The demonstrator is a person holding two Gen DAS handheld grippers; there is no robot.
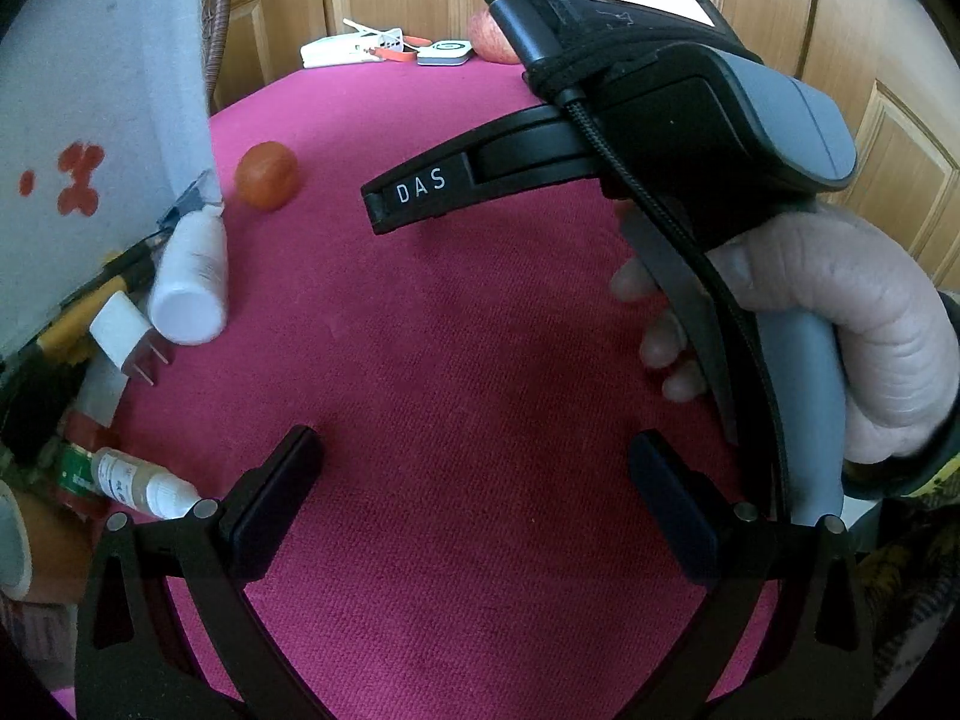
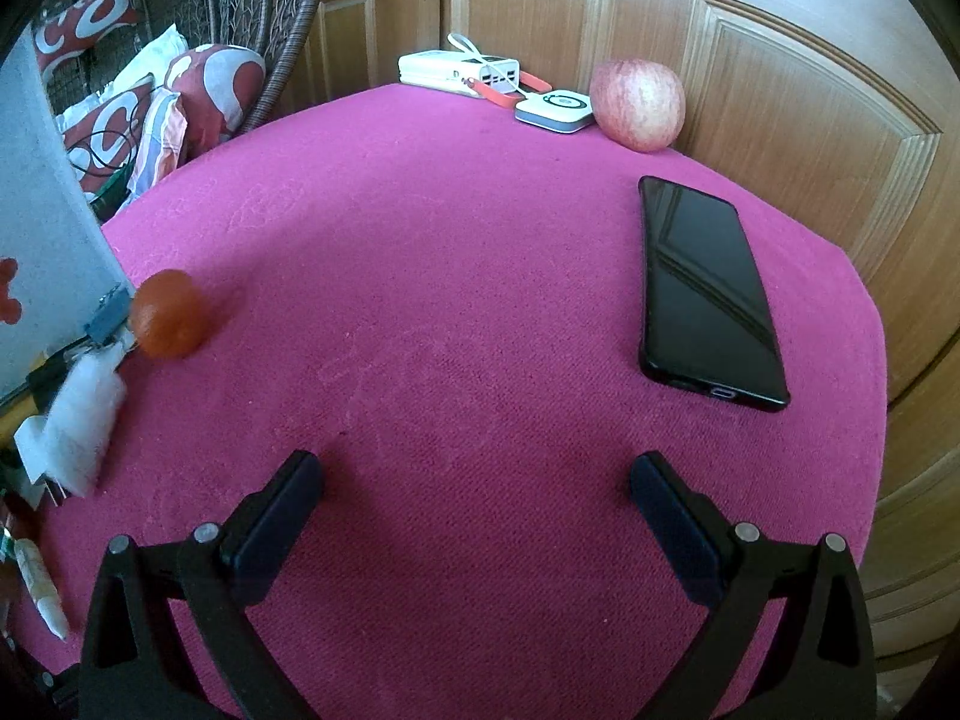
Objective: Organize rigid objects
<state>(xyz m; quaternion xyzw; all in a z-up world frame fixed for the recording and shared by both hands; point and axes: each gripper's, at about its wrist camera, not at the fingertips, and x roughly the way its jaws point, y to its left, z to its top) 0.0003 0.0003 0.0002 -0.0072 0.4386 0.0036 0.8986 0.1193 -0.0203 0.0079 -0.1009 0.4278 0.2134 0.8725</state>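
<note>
My left gripper (image 1: 474,450) stands open over bare magenta cloth, nothing between its fingers. To its left lie a white bottle (image 1: 189,276) on its side, a white plug adapter (image 1: 126,336) and a small dropper bottle (image 1: 144,483). An orange fruit (image 1: 267,174) sits farther back. My right gripper (image 2: 474,474) is also open and empty above the cloth. A black phone (image 2: 705,291) lies flat to its right front. An apple (image 2: 639,105), a small white square device (image 2: 555,110) and a white power bank (image 2: 459,72) sit at the far edge. The orange fruit (image 2: 168,312) is at left.
A hand holds the right gripper's body (image 1: 690,138) in the left wrist view, hiding the phone there. A grey-white bag (image 1: 90,120) with red marks stands at the left over a clutter of small items. A wooden door (image 2: 750,60) backs the round table (image 2: 480,240); a wicker chair with cushions (image 2: 180,84) is far left.
</note>
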